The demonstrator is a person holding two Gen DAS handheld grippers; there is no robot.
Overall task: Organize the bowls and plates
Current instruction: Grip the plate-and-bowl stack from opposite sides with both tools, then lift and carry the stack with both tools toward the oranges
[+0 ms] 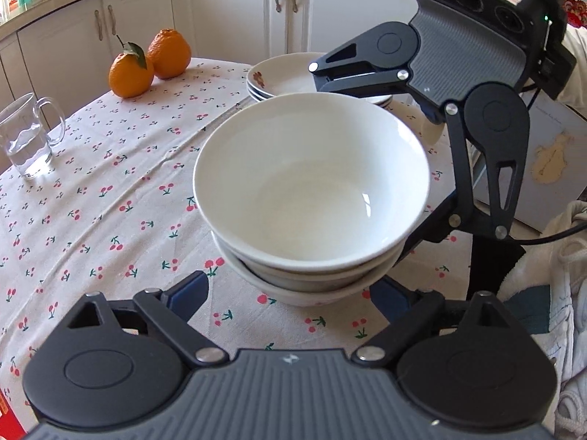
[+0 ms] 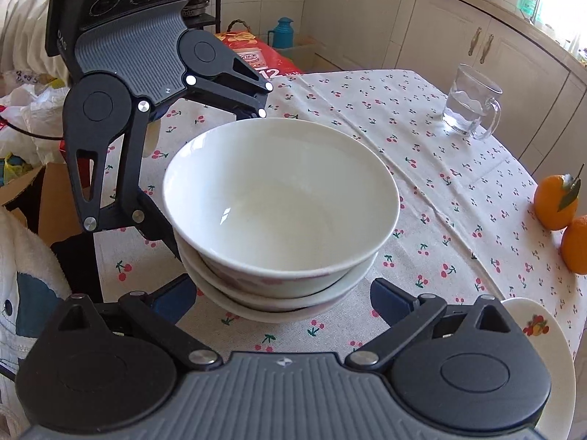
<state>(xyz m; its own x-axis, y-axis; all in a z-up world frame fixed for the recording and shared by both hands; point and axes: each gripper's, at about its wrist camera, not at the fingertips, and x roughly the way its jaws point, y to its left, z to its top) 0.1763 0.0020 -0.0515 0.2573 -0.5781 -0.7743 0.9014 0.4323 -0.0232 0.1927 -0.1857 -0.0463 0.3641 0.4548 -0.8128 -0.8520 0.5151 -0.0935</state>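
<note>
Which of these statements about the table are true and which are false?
1. The bowls are nested in one stack. True.
2. The top bowl is full of soup. False: it is empty.
3. Two oranges sit side by side on the tablecloth. True.
4. The glass mug is lying on its side. False: it stands upright with water in it.
5. The left gripper is clamped on the bowls. False: its fingers stand open on either side of the stack's base.
6. A stack of plates sits beyond the bowls in the left wrist view. True.
</note>
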